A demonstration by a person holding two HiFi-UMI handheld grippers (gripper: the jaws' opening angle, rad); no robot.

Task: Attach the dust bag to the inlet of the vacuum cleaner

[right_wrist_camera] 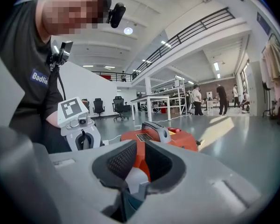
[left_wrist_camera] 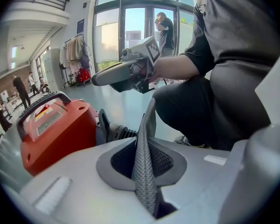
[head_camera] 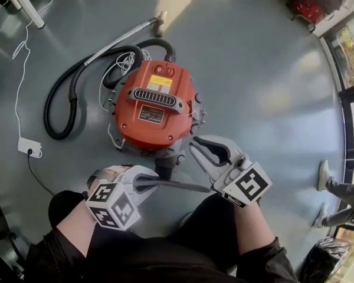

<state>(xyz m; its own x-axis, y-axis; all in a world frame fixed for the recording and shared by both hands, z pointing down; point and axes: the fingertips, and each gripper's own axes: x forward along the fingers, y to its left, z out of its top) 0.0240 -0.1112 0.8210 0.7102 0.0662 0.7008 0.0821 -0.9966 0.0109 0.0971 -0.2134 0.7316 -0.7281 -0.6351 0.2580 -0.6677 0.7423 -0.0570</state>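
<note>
Head view: orange vacuum cleaner (head_camera: 156, 105) on the floor (head_camera: 271, 69), centre. Just below it, a thin grey dust bag (head_camera: 174, 186) spans left hand-held gripper (head_camera: 137, 183) and right hand-held gripper (head_camera: 196, 146), unattached.

Left gripper view: jaws clamped on its mesh fabric.

Right gripper view: jaws apparently pinching its other edge.

Next: align it with the vacuum.

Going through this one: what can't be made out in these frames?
Inlet: head view, the right gripper covers the vacuum's near side.
Bag: only an edge-on grey strip in the left gripper's jaws; its opening is unseen.
Right gripper's hold: own view, a pale blur low between the jaws; unclear.
Vacuum label: head view, too small to read.
</note>
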